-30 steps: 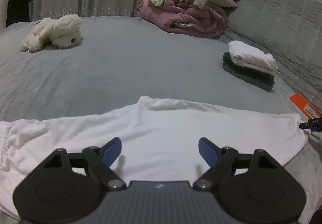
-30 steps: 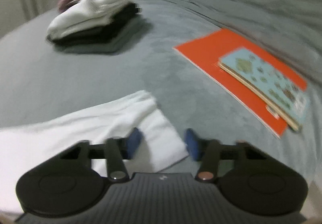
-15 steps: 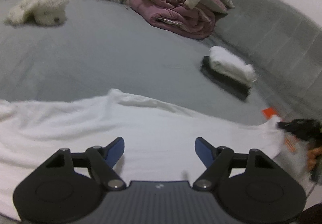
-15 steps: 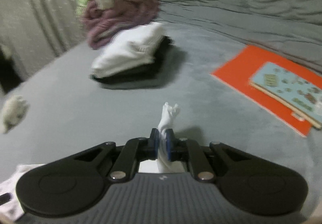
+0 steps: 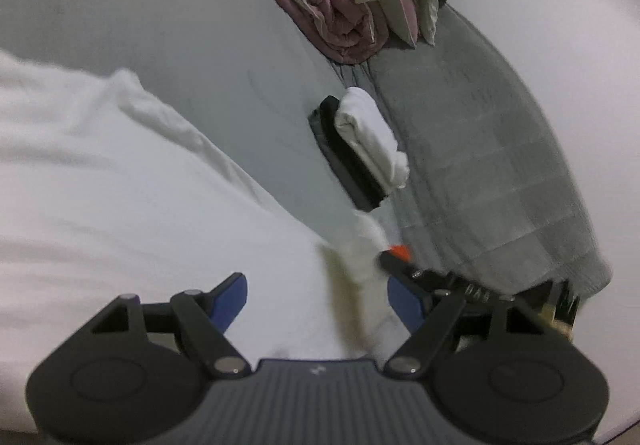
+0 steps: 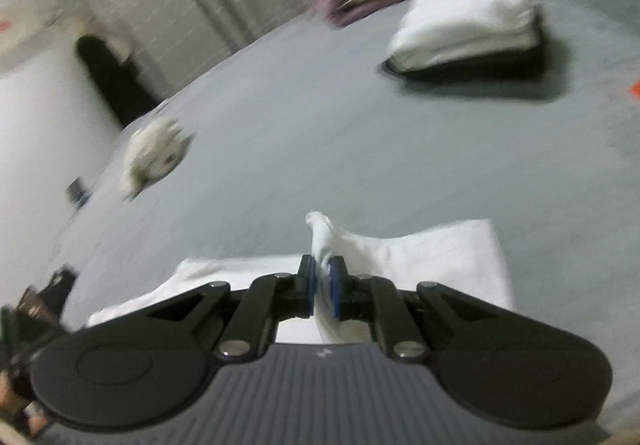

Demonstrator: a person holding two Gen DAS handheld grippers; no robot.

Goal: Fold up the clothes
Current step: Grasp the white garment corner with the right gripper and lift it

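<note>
Currently the right tool (image 6: 323, 281) is clamped on a pinched edge of the white garment (image 5: 120, 205), lifted over the rest spread on the grey bed (image 6: 360, 141); the left tool (image 5: 320, 295) hovers open above it. Judged mid-fold: next, lay that edge across squarely.
</note>
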